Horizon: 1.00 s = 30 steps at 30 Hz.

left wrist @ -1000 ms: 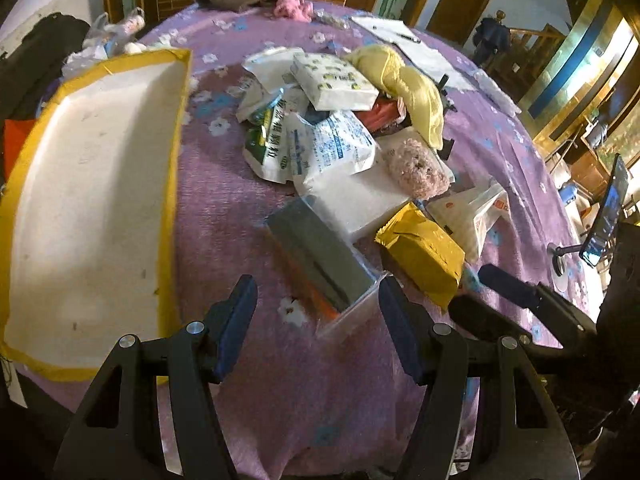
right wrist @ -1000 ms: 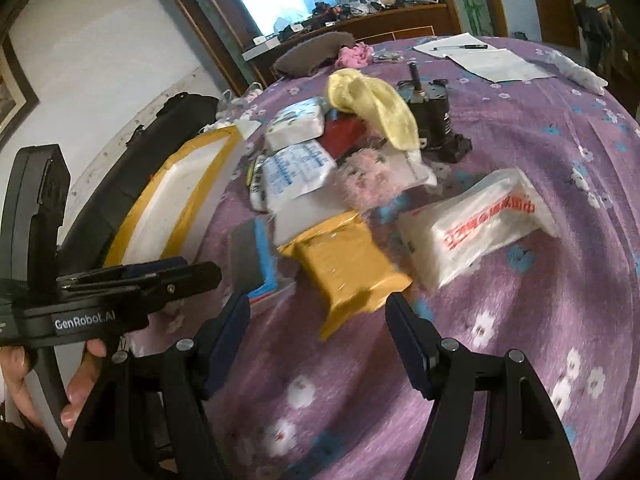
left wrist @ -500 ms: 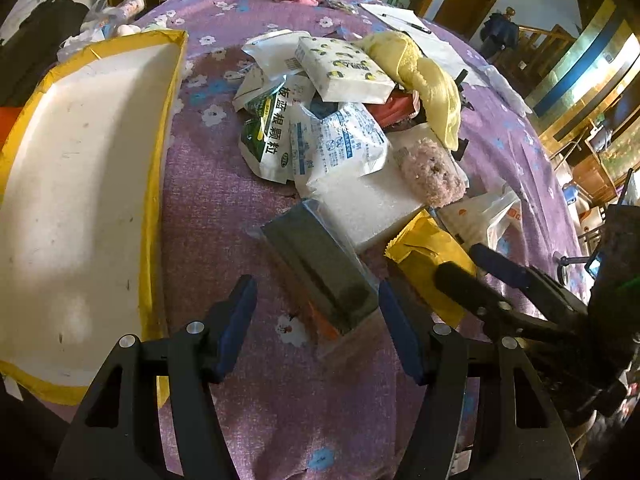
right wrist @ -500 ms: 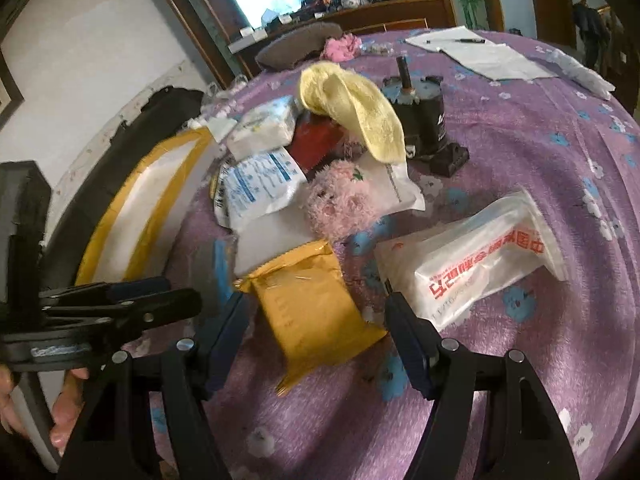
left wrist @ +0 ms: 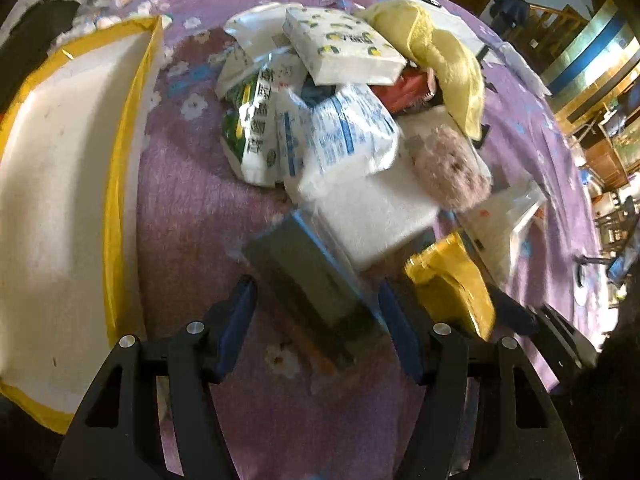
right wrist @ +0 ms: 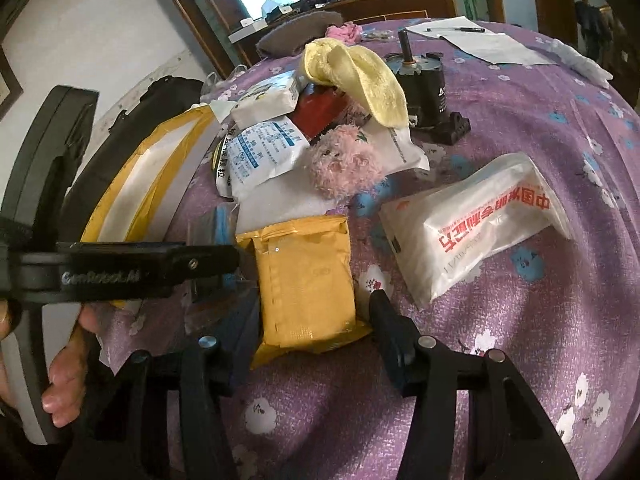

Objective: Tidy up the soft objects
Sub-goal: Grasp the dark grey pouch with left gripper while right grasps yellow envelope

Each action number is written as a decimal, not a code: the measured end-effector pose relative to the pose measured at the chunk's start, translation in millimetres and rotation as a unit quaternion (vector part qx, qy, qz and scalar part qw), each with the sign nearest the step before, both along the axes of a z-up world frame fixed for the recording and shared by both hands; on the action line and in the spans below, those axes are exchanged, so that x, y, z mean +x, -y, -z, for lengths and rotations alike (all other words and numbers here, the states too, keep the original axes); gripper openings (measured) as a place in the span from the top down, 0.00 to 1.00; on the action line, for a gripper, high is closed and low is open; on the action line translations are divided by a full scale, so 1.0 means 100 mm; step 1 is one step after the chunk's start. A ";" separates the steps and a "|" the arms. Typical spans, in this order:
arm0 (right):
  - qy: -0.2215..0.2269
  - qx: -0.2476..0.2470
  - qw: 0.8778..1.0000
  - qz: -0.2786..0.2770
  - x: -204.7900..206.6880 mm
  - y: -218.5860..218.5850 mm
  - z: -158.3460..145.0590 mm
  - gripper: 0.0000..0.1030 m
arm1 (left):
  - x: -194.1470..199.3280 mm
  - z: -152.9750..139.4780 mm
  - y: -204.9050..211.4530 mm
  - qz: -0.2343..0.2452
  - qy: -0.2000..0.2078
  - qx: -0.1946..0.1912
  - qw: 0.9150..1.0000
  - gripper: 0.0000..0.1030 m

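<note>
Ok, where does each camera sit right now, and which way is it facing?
Left wrist: on the left gripper, looking steeply down at a dark wrapped block between its open fingers, with the yellow-rimmed tray alongside.
Right wrist: on the right gripper, angled down across the purple tablecloth; its jaws, just closing, flank the yellow packet. The left gripper and a hand show.
Shared: yellow packet, pink plush toy, yellow towel.

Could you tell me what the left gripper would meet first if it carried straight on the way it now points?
Most likely the grey pack in clear wrap, which lies between the open fingers of the left gripper. Depth is unclear, but nothing shows in front of it; the purple tablecloth lies beneath.
</note>
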State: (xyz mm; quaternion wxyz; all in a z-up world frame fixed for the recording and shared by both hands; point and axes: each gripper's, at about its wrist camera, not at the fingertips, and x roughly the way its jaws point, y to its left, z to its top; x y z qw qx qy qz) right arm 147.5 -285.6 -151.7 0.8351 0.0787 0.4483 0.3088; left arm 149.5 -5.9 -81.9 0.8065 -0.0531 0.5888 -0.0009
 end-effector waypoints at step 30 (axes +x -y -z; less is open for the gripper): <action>0.010 0.028 0.999 0.015 -0.04 0.02 -0.07 0.56 | -0.46 -0.22 -0.07 0.043 0.057 -0.077 0.994 0.62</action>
